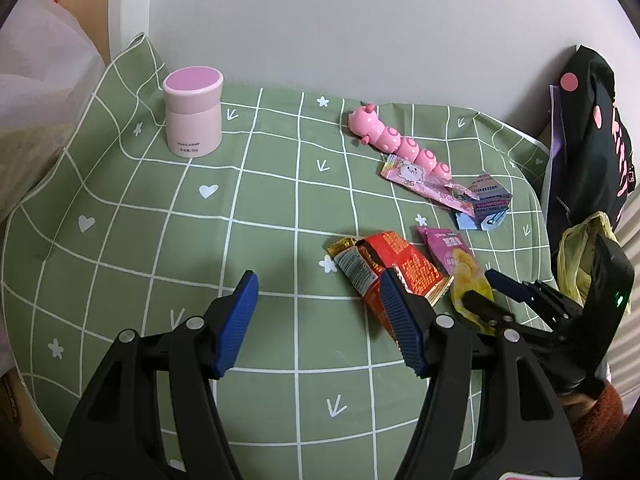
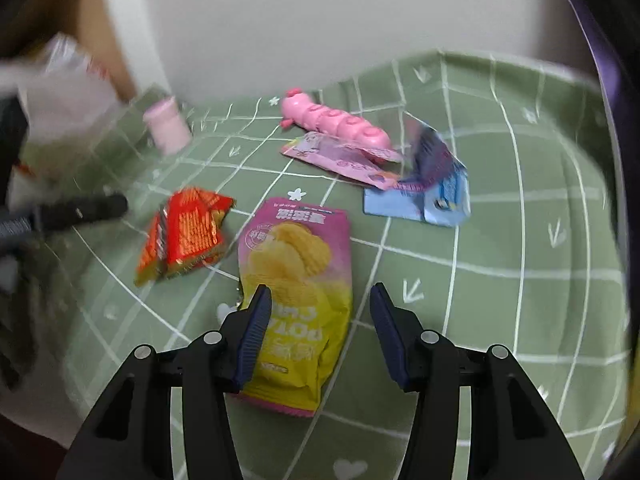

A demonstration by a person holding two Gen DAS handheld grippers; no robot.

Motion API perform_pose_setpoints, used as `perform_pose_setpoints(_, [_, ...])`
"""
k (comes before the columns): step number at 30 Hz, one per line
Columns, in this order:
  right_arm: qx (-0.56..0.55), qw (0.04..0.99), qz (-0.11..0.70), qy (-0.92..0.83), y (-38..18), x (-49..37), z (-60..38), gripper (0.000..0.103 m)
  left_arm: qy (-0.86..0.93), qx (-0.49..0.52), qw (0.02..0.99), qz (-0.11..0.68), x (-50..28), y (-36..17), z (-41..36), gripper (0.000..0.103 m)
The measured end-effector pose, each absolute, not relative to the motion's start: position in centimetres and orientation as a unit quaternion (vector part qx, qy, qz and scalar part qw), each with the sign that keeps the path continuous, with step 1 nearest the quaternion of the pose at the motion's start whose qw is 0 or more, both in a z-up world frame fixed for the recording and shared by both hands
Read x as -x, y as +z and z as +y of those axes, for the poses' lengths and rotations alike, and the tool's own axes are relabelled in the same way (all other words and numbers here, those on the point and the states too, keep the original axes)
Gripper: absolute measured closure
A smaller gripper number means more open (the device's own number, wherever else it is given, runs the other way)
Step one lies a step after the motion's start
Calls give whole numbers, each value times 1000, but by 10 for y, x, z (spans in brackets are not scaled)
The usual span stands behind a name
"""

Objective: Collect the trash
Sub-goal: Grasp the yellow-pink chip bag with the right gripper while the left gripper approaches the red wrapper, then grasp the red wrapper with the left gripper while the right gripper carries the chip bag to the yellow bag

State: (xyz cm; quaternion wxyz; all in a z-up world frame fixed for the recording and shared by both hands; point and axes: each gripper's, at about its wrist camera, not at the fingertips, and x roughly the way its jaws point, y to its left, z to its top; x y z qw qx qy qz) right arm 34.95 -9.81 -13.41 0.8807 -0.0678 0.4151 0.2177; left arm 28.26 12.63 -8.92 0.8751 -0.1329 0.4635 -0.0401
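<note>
Several wrappers lie on the green checked cloth (image 1: 280, 208): a red and gold wrapper (image 1: 384, 268), a pink and yellow chip bag (image 1: 460, 264), a pink candy wrapper (image 1: 424, 184) and a blue folded packet (image 1: 486, 204). My left gripper (image 1: 316, 320) is open and empty, its right finger over the red wrapper's edge. My right gripper (image 2: 320, 328) is open above the chip bag (image 2: 296, 280), with the bag's near end between the fingers. The red wrapper (image 2: 184, 232), candy wrapper (image 2: 340, 156) and blue packet (image 2: 432, 188) lie beyond it.
A pink jar (image 1: 194, 112) stands at the back left. A pink caterpillar toy (image 1: 396, 140) lies by the wall. A white plastic bag (image 1: 36, 80) hangs at the left. A dark bag (image 1: 592, 128) and a yellow plastic bag (image 1: 576, 256) sit at the right edge.
</note>
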Motion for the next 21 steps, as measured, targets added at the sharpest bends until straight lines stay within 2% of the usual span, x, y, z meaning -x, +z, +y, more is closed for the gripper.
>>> perform_pose_setpoints(1, [77,880,414,219,-135,-348,-96,55,-39,132,875,463,-281,-89,126,43])
perform_pose_setpoints(3, [96,878,412,224,-136,-345,-90,63,-41,131,876,463,-280,-89,127,43])
perform_pose_setpoints(5, [130,877,405,222,-133,-340,-84,83,-40,130,876,463,-278,-88,128,43])
perform_pose_setpoints(7, [124,877,402,233,-123,-332,-89,92,-43,131,875,464,-277,-88,127,43])
perform_pose_setpoints(17, [11,902,384,196,-76,-310,-155,95,-61,121,878,459,-293,-88,92,44])
perform_pose_setpoints(18, [8,905,382,188,-73,-306,-162,95,-58,121,876,463,-297,-90,89,46])
perform_pose_setpoints(21, [2,910,379,170,-66,-295,-180,95,-46,116,869,478,-305,-97,81,63])
